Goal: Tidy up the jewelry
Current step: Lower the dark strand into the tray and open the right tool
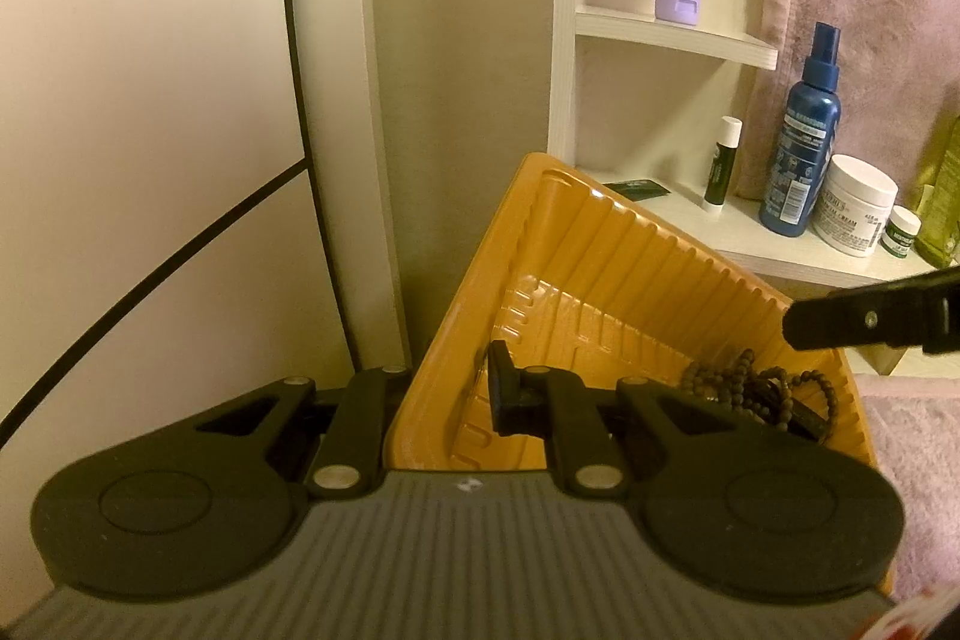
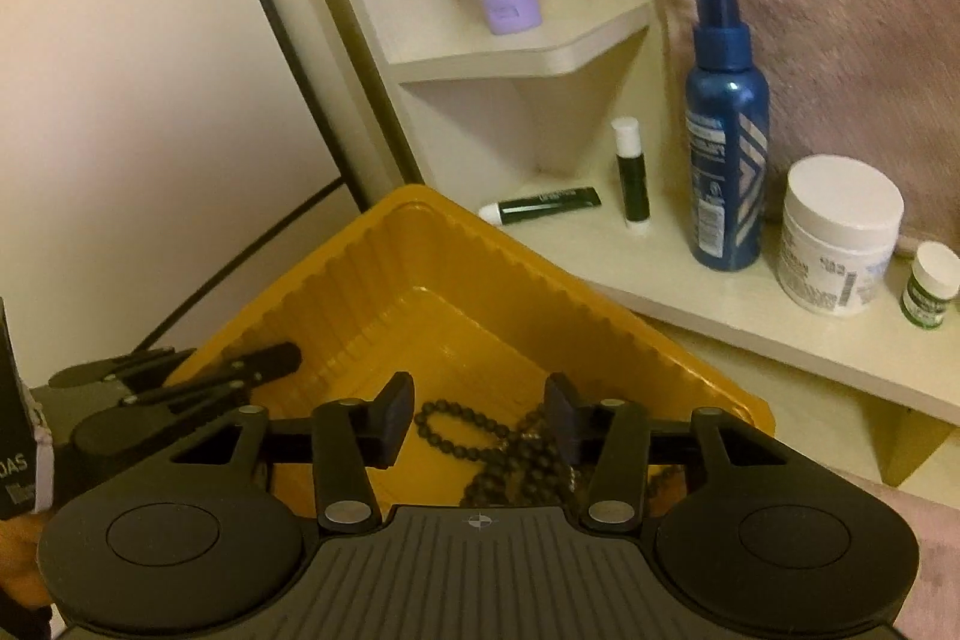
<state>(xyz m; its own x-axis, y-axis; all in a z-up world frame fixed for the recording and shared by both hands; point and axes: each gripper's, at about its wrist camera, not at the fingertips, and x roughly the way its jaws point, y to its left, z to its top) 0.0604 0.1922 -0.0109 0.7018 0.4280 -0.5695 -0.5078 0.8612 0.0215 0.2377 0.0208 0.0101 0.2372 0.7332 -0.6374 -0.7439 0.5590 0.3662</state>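
the dark beaded jewelry (image 2: pixel 510 451) was seen heaped in the near corner of the orange tray (image 2: pixel 384 244). the right gripper (image 2: pixel 480 418) was held over it, jaws apart and gripping nothing, the beads lying loose beneath. the tray's wall was pinched by the nearly closed left gripper (image 1: pixel 486 388). this piece was judged stowed; whether more remained could not be told. toiletries stood on the shelf (image 2: pixel 750 340) beyond.

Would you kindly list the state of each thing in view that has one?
left gripper: shut on the tray's wall
right gripper: open, above the beads
yellow tray: held, tilted
bead bracelets: heaped inside tray
blue spray bottle: upright, capped
white jar: lidded
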